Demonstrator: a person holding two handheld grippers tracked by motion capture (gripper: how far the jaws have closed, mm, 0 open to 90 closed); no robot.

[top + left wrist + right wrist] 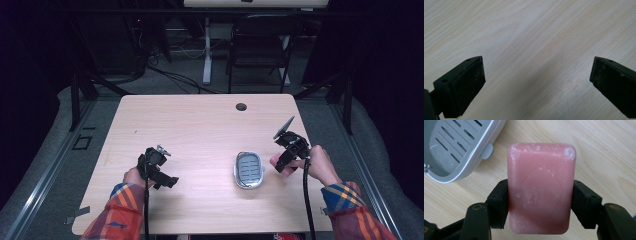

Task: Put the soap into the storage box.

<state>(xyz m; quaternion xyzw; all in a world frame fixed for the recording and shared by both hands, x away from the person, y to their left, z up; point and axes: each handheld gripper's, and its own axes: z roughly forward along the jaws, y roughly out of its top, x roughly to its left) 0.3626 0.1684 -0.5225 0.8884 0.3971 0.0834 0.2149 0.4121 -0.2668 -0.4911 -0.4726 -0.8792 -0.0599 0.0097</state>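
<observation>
Soap bar (541, 187), pink, sat clamped in our right gripper (540, 205), just right of the grey slotted soap dish (248, 170) on the table (200, 125); our left gripper (537, 82) hung open, well left.

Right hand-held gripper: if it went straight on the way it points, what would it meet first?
Probably the bare table; the right hand-held gripper holds the pink soap, with the grey soap dish off to one side.

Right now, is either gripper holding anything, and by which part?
The right gripper clamps a pink soap bar across its long sides, near the lower half. The left gripper is open over bare table.
</observation>
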